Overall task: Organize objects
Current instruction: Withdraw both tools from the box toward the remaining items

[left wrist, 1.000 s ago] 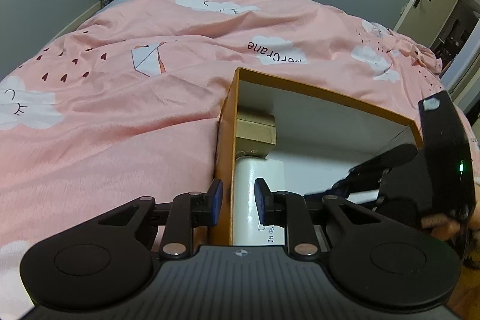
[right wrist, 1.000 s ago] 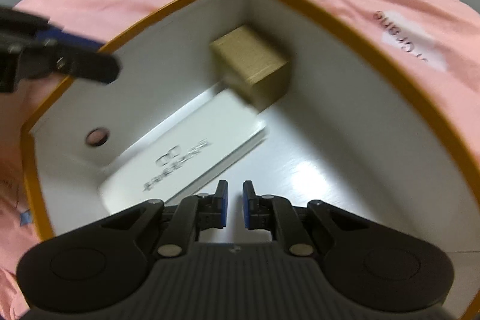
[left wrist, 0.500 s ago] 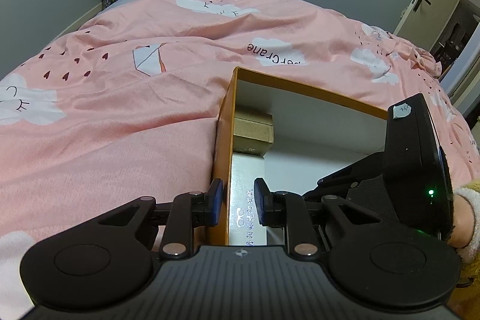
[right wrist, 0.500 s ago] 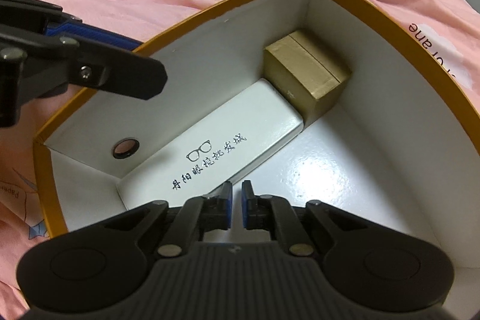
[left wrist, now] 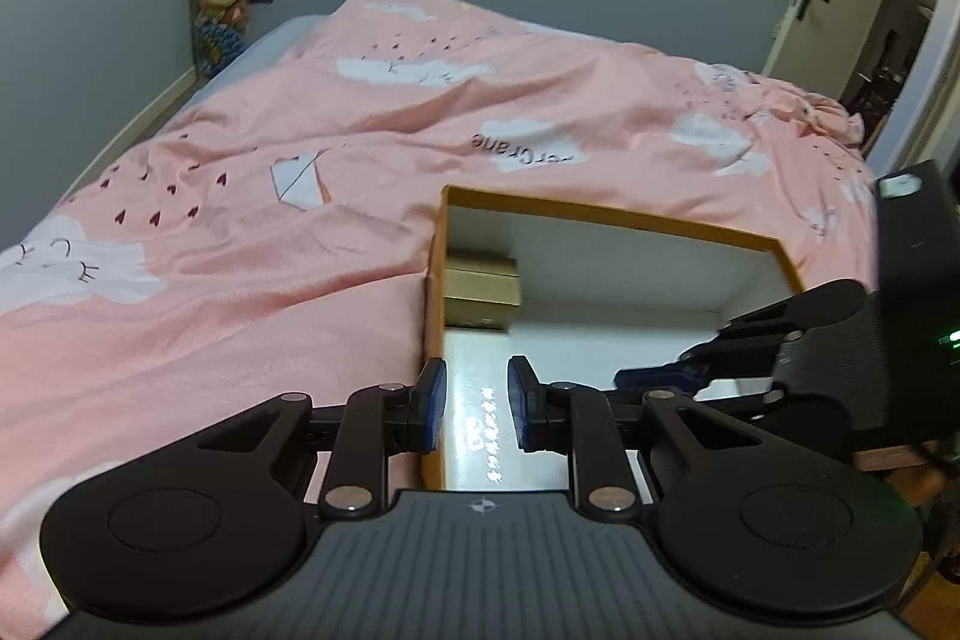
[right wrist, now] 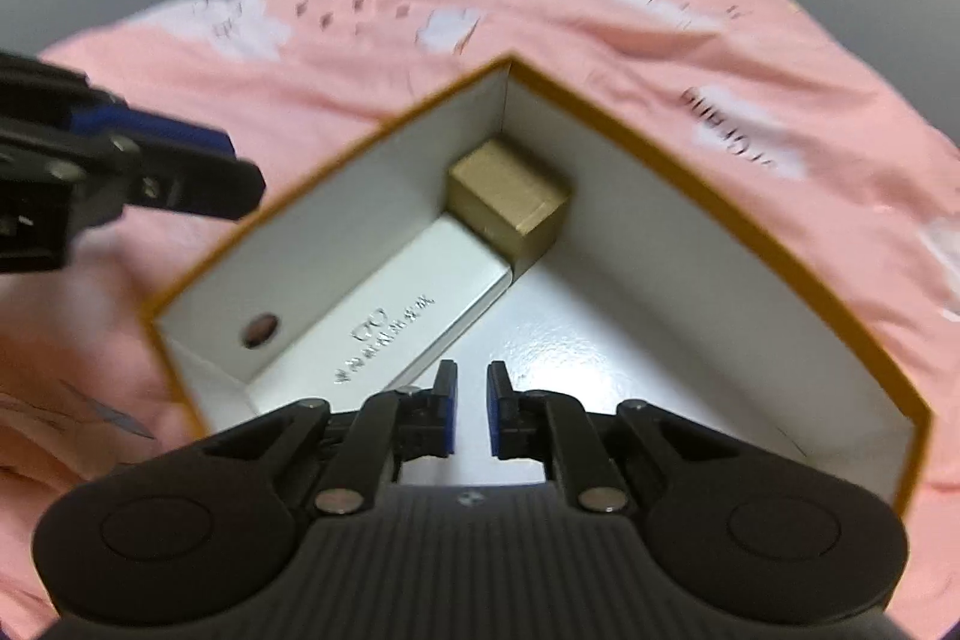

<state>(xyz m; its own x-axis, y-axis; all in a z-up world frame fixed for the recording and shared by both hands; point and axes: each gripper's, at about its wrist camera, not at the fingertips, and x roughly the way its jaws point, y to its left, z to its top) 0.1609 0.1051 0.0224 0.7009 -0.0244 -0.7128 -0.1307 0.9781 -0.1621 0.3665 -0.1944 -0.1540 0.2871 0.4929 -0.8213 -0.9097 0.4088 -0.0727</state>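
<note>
Both grippers sit farther back from the box than a second ago: in the right wrist view the box now shows nearly all of its orange rim, where earlier the camera was low inside it, and the white case lies flat against the left wall instead of blurred and tilted.

Going left to right in the left wrist view: the pink bed fills the left half, bare of any loose item as far as the frame shows. The left gripper hangs over the box's near left wall, its jaws slightly spread with nothing between them; the wall edge and the case show through the gap. Beyond it the brown carton sits in the far left corner of the box. The right gripper reaches in from the right edge.

In the right wrist view the right gripper has its jaws narrowly apart and empty, above the box floor (the floor's right part is bare).

Judged from this, two things are already packed, carton in the corner and case end-on against it. No further item to fetch is visible in either view, so what remains cannot be told.
</note>
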